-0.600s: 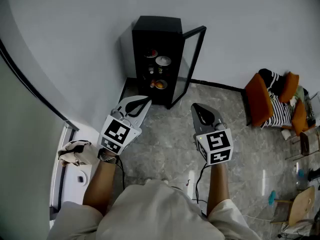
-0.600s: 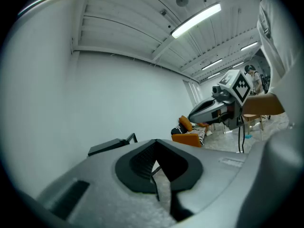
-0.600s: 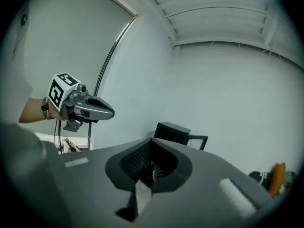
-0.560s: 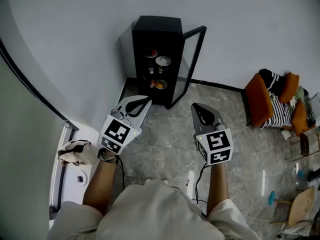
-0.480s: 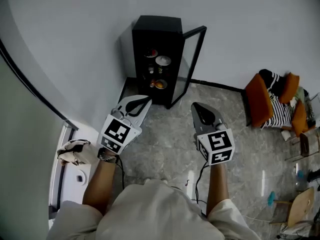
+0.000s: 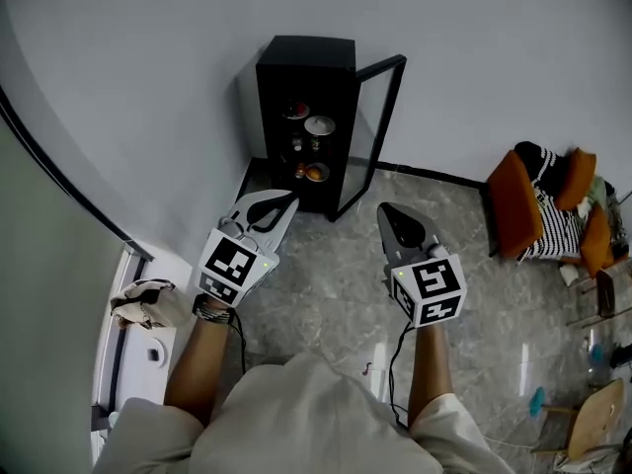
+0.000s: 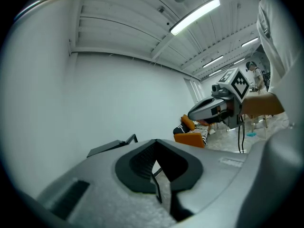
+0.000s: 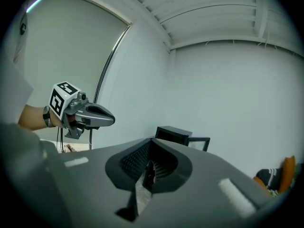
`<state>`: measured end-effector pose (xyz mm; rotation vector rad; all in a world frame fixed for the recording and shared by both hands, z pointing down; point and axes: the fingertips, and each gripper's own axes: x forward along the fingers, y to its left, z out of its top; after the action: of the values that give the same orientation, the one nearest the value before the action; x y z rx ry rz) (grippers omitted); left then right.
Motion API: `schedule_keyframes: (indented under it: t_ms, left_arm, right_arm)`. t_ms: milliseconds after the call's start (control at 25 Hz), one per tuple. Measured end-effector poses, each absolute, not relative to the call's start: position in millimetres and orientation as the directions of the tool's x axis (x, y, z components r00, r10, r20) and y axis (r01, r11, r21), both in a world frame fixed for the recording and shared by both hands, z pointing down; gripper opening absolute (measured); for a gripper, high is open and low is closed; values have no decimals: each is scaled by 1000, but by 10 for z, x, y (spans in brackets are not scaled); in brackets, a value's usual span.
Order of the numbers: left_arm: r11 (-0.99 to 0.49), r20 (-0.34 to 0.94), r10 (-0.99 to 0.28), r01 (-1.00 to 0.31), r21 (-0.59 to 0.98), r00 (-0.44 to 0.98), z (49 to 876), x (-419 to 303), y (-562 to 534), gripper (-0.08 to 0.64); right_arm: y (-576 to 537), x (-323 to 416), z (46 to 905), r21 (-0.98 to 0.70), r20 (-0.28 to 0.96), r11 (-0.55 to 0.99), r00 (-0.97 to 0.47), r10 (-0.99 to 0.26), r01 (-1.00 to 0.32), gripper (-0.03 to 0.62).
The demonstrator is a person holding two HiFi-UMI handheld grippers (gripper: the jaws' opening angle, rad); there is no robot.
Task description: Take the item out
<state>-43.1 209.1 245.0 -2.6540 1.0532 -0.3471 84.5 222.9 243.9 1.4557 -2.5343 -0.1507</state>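
Observation:
A black cabinet [image 6: 306, 67] stands against the white wall, its glass door [image 6: 380, 126] swung open to the right. Its shelves hold a white bowl [image 6: 319, 124], a small reddish thing [image 6: 296, 110] above it and an orange item [image 6: 314, 173] below. My left gripper [image 6: 293, 197] is shut and empty, pointing at the cabinet's foot from a short way off. To its right my right gripper [image 6: 383, 208] is also shut and empty, level with it. The cabinet [image 8: 173, 134] shows just past the jaws in the right gripper view, and its top edge [image 7: 107, 147] in the left gripper view.
An orange armchair [image 6: 513, 205] with a striped cloth stands at the right. A wooden chair [image 6: 602, 413] is at the lower right. A white ledge [image 6: 158, 349] with a crumpled cloth [image 6: 138, 299] runs along the left wall. The floor is grey stone.
The head view has shifted slightly, so the cabinet sits a touch higher and more to the left. Both grippers stay shut and hardly move.

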Motion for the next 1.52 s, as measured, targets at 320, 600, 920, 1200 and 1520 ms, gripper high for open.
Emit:
schedule_keyframes:
  t_ms: [320, 600, 920, 1200, 1520]
  left_arm:
    - [-694, 153, -710, -645, -321, 687, 2563, -355, 1881, 0]
    - [-695, 159, -708, -640, -327, 688, 2672, -315, 1338, 0]
    - [-711, 159, -691, -622, -328, 706, 2706, -342, 322, 0]
    - [-731, 172, -669, -599, -327, 723, 2673, -405, -514, 0]
    - [-763, 200, -634, -563, -317, 747, 2767, -425, -1132, 0]
  right_arm:
    - [2045, 1024, 2576, 164, 167, 542, -518, -839, -824, 8]
    - [1509, 1066, 2644, 150, 145, 539, -521, -841, -829, 8]
    - [530, 939, 2664, 156, 146, 554, -535, -832, -818, 8]
    - [-224, 800, 2583, 166, 142, 550, -532, -835, -818, 8]
    - [-866, 765, 2645, 131, 156, 509, -489, -858, -851, 8]
